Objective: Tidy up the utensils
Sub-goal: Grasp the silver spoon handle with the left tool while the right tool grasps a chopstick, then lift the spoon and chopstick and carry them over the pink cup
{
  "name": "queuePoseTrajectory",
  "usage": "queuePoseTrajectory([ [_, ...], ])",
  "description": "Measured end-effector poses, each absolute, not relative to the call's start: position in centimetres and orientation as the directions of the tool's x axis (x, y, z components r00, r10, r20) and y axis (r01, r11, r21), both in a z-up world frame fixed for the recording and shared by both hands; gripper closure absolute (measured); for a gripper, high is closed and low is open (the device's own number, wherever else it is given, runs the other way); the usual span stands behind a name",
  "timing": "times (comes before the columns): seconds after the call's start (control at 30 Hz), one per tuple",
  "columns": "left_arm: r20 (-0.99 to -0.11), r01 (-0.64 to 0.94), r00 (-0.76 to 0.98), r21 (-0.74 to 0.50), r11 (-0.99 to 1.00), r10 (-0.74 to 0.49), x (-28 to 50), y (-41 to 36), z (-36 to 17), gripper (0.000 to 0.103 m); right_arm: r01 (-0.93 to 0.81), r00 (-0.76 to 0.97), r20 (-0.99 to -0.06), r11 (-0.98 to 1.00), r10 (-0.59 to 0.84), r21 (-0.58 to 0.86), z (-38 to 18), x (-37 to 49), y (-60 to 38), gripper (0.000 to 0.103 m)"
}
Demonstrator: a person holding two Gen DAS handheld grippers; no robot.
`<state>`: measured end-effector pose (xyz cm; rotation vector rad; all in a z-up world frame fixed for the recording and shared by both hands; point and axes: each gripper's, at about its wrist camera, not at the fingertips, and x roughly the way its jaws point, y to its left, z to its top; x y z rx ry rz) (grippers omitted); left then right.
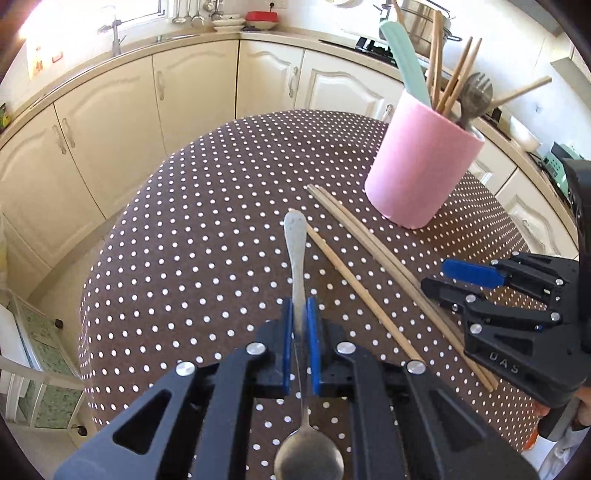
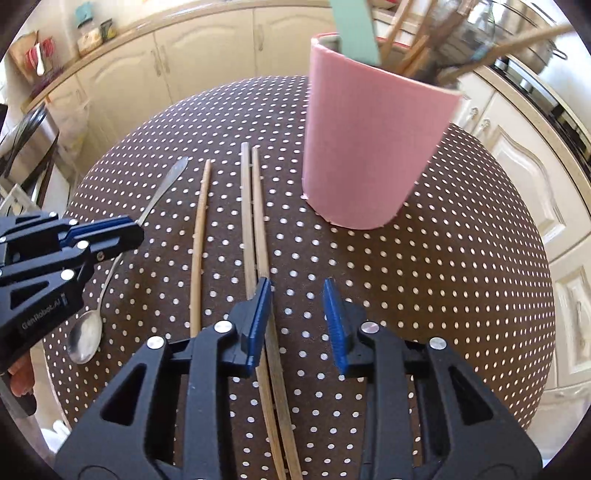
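Observation:
A metal spoon (image 1: 297, 258) lies on the dotted table, handle pointing away. My left gripper (image 1: 300, 314) is shut on the spoon's handle; it also shows in the right wrist view (image 2: 129, 230), where the spoon's bowl (image 2: 85, 341) rests on the cloth. Three wooden chopsticks (image 1: 369, 251) lie on the table beside the spoon. My right gripper (image 2: 297, 314) is open, just right of the chopstick pair (image 2: 255, 229), its left finger over them. A pink holder (image 1: 421, 166) stands at the back right with chopsticks, a fork and a teal utensil in it.
The round table (image 1: 207, 229) has a brown cloth with white dots. Cream kitchen cabinets (image 1: 110, 122) and a counter run behind it. A stove with a steel pot (image 1: 421, 22) is at the back right. A small shelf (image 1: 40, 354) stands on the floor at left.

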<state>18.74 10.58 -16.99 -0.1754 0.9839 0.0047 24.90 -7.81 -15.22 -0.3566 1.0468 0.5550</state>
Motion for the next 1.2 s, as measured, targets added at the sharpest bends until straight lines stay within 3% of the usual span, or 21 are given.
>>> queuePoseTrajectory([
  [0.4, -0.816, -0.092, 0.570, -0.172, 0.981, -0.090, 20.5, 9.9, -16.9, 0.095, -0.618, 0.304, -0.932, 0.785, 0.200, -0.033, -15.3, 26.7, -4.1, 0.078],
  [0.43, -0.814, -0.089, 0.573, -0.172, 0.981, -0.091, 20.6, 9.8, -16.8, 0.095, -0.612, 0.303, -0.931, 0.790, 0.205, -0.026, -15.2, 26.9, -3.8, 0.081],
  [0.47, -0.812, -0.089, 0.576, -0.175, 0.981, -0.092, 20.6, 9.7, -16.8, 0.095, -0.616, 0.306, -0.928, 0.788, 0.210, -0.025, -15.0, 27.2, -3.5, 0.095],
  [0.67, -0.771, -0.064, 0.625, -0.202, 0.977, -0.119, 20.3, 9.8, -15.9, 0.095, -0.604, 0.371, -0.885, 0.797, 0.282, 0.001, -14.9, 26.5, -3.2, 0.096],
  [0.8, -0.708, -0.018, 0.688, -0.232, 0.973, -0.156, 19.5, 9.8, -14.4, 0.095, -0.583, 0.439, -0.811, 0.810, 0.385, 0.069, -13.2, 25.5, -4.8, 0.097],
  [1.0, -0.606, 0.070, 0.764, -0.266, 0.961, -0.223, 17.9, 9.1, -11.6, 0.095, -0.595, 0.548, -0.611, 0.780, 0.571, 0.195, -10.5, 23.4, -7.2, 0.097],
  [1.2, -0.526, 0.137, 0.809, -0.262, 0.955, -0.260, 16.9, 7.8, -9.0, 0.095, -0.592, 0.639, -0.453, 0.773, 0.622, 0.227, -8.6, 22.6, -10.4, 0.097],
])
